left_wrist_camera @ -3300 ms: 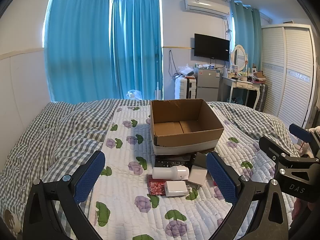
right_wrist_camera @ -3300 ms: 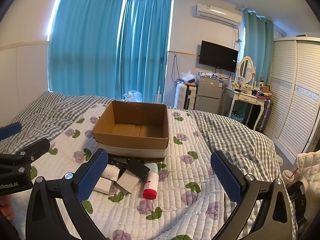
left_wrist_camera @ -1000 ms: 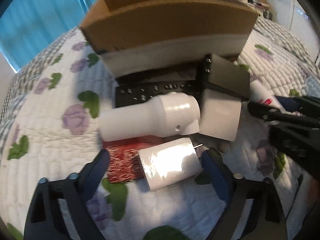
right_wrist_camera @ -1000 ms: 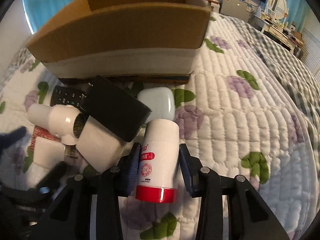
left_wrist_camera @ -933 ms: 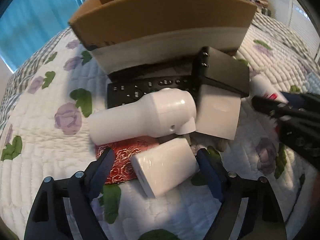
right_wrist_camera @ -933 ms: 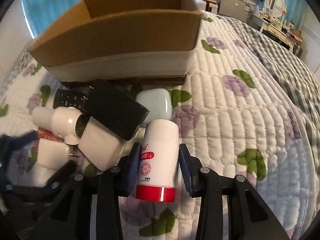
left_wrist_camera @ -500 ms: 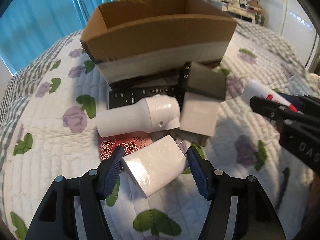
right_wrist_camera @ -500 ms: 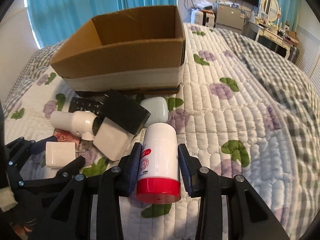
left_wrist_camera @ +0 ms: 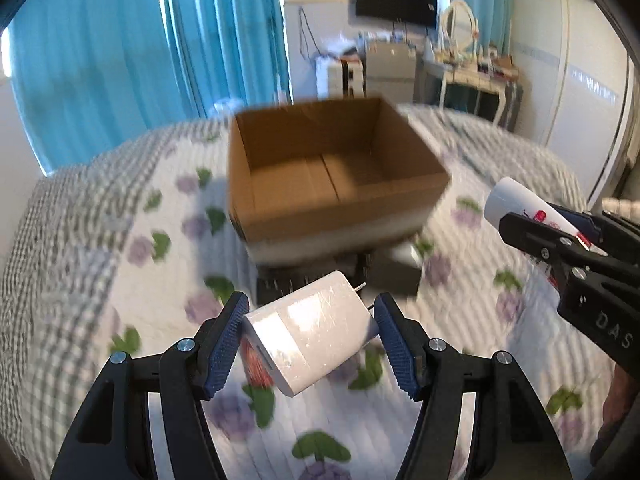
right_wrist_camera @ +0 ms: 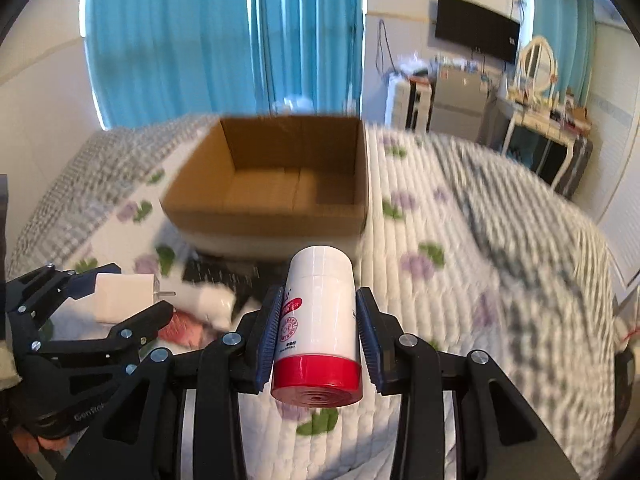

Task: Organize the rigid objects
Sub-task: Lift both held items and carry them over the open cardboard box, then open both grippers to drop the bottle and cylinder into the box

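Teal curtains (right_wrist_camera: 224, 36), wall TV (right_wrist_camera: 476, 32), quilted bed (right_wrist_camera: 460, 280).

Bright daylight through blue curtains (left_wrist_camera: 120, 60); motion-blurred bedding (right_wrist_camera: 500, 260), fisheye-warped edges.

A brown cardboard box (left_wrist_camera: 336, 184) sits on a white quilt (left_wrist_camera: 120, 280) printed with purple flowers and green leaves. The charger (left_wrist_camera: 308, 336) is white; the bottle (right_wrist_camera: 318, 316) white with a red cap. Curtains (right_wrist_camera: 224, 36) are blue.

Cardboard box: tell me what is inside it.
Nothing shows inside the cardboard box, only its bare flap floor. The near wall hides the front strip of floor, and the frames are blurred, so small items cannot be ruled out.
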`<act>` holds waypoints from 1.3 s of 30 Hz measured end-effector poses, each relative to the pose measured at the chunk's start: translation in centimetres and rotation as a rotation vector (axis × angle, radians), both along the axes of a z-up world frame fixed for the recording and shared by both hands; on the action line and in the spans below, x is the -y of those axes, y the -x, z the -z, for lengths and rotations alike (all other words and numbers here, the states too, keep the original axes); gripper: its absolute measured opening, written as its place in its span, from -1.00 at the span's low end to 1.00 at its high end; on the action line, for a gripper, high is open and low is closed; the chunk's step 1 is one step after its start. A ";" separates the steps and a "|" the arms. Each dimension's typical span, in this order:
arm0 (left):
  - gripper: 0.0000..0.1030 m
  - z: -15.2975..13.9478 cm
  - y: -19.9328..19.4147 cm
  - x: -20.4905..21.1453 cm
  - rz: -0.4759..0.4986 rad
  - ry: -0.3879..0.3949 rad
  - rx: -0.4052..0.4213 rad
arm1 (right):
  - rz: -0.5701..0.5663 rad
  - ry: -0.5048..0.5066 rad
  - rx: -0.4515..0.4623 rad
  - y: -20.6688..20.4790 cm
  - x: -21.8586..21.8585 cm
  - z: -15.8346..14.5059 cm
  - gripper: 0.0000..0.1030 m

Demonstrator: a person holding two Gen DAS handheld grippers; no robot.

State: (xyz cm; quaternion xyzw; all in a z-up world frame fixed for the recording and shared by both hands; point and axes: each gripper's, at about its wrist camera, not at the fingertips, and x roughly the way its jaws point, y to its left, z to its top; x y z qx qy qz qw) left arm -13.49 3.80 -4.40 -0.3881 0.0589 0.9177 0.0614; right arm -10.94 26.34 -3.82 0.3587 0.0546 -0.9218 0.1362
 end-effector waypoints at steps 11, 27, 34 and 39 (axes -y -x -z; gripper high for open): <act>0.28 -5.1 8.7 0.2 -0.022 0.021 -0.117 | -0.053 0.041 -0.116 7.0 2.5 -6.6 -0.30; 0.36 2.5 18.3 -0.7 0.009 0.021 -0.025 | -0.058 0.034 -0.023 18.6 4.2 -0.7 -0.30; 0.36 1.2 16.8 0.6 0.000 0.009 -0.044 | -0.053 0.059 -0.030 20.4 4.1 0.4 -0.29; 0.36 -0.7 14.2 1.4 -0.011 0.002 -0.065 | -0.024 0.074 -0.062 18.6 3.5 -0.3 0.49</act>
